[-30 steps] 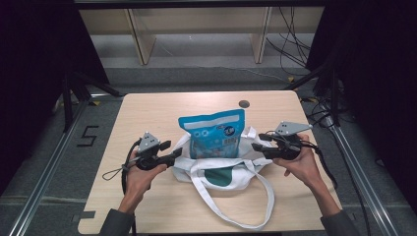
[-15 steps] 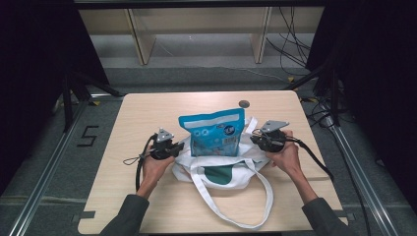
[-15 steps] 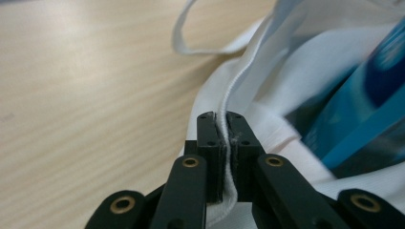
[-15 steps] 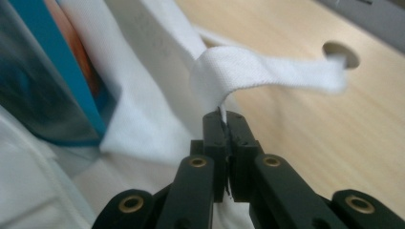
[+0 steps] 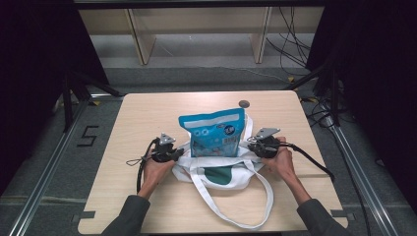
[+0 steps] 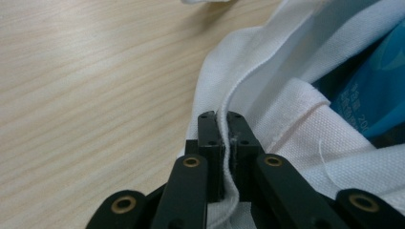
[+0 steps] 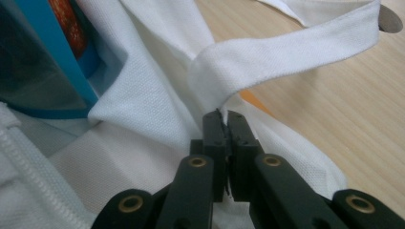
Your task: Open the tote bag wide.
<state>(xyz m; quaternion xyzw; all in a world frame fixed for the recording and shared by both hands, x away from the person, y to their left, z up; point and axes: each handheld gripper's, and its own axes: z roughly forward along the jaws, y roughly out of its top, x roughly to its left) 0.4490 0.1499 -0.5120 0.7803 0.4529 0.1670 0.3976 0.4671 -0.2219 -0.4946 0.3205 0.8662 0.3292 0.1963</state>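
A white tote bag (image 5: 221,173) with a green print lies on the wooden table (image 5: 147,113), and a blue snack packet (image 5: 215,132) stands partly inside its mouth. My left gripper (image 5: 177,154) is shut on the bag's left rim (image 6: 224,143); the cloth edge is pinched between its jaws. At the bag's right rim, where a strap (image 7: 286,57) joins, my right gripper (image 5: 252,145) is shut on the white cloth (image 7: 143,119). The blue packet (image 6: 377,90) shows just past the left jaws, and its edge (image 7: 52,62) shows at the left of the right gripper view.
The bag's long white handle (image 5: 231,206) loops toward the table's near edge. A small round grey disc (image 5: 244,103) lies at the far side of the table. Wooden shelving (image 5: 196,29) stands beyond, with cables on the floor at right.
Both hands have come inward and down to the bag's two sides, and both grippers have closed on the bag's rim cloth.
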